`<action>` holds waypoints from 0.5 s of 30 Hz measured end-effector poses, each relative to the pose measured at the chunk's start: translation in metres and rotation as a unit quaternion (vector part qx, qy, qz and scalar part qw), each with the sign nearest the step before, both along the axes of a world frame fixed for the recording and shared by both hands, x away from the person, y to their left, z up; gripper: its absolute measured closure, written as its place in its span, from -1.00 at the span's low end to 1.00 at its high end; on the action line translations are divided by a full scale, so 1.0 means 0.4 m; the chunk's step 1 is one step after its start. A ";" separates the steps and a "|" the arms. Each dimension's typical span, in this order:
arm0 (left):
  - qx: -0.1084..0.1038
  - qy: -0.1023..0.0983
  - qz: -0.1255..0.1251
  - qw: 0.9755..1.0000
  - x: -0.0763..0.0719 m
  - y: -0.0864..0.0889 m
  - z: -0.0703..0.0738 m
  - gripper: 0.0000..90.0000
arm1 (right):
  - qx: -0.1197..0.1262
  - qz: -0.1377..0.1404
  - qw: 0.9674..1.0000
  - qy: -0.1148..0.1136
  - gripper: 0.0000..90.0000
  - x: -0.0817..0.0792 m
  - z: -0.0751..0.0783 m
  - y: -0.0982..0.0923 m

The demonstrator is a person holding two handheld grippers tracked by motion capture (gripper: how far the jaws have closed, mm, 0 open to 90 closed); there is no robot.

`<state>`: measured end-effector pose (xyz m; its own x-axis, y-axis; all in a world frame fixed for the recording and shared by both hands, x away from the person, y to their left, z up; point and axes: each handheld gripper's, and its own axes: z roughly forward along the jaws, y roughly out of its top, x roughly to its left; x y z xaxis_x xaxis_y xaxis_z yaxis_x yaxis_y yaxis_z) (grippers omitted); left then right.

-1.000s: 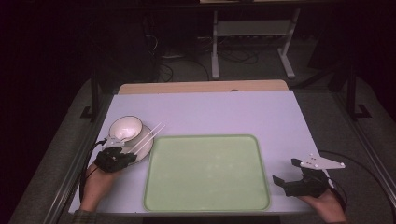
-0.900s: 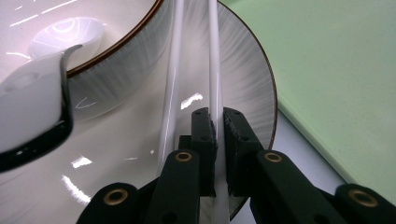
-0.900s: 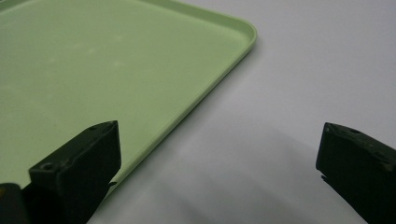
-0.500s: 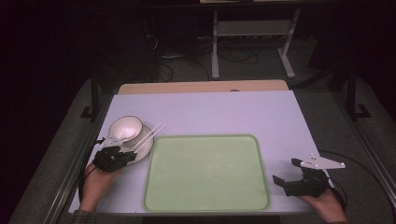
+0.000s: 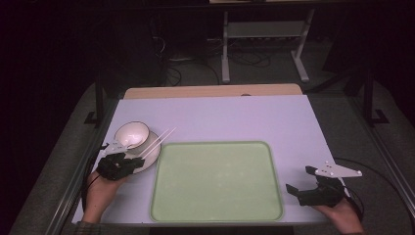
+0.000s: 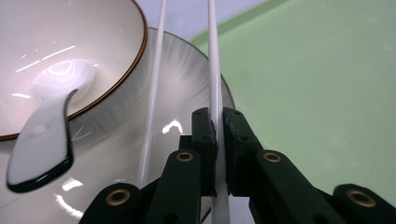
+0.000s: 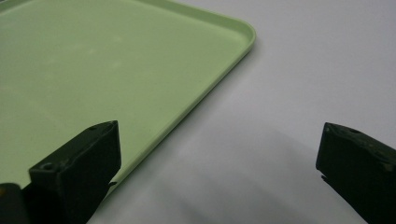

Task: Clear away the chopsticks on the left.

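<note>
A white bowl [image 5: 131,133] with a brown rim stands on a pale plate [image 5: 152,152] at the table's left. In the bowl rests a white spoon [image 6: 43,135]. Two white chopsticks [image 5: 159,142] lie across the plate's right side, pointing towards the far right. My left gripper [image 5: 138,161] sits at the plate's near edge and is shut on the right-hand chopstick [image 6: 214,70]. The other chopstick [image 6: 156,70] lies loose beside it. My right gripper [image 5: 298,179] rests open by the near right corner of the green tray [image 5: 215,196], with nothing between its jaws [image 7: 219,140].
The green tray [image 7: 116,70] lies empty in the middle of the white table top [image 5: 235,117]. A strip of wood [image 5: 210,91] runs along the table's far edge. Beyond it are a metal stand and cables on the dark floor.
</note>
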<state>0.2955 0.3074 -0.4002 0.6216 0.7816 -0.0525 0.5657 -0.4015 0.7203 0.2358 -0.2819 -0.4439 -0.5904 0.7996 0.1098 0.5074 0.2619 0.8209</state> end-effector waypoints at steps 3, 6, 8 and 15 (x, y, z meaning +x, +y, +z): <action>-0.006 -0.003 -0.006 1.000 -0.005 -0.013 0.010 0.87 | 0.000 0.001 1.000 0.000 -1.00 0.000 0.000 0.001; -0.010 -0.003 -0.011 1.000 -0.006 -0.021 0.014 0.87 | 0.000 0.001 1.000 0.001 -1.00 0.000 0.000 0.001; -0.012 -0.003 -0.015 1.000 -0.007 -0.030 0.017 0.87 | 0.000 0.001 1.000 0.000 -1.00 0.000 0.000 0.001; -0.019 -0.002 -0.025 1.000 -0.010 -0.059 0.024 0.87 | 0.001 0.000 1.000 -0.002 -1.00 0.001 0.001 0.000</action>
<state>0.2913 0.2839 -0.3905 0.6604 0.7467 -0.0793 0.5432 -0.4021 0.7371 0.2361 -0.2819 -0.4435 -0.5914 0.7990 0.1088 0.5038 0.2608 0.8235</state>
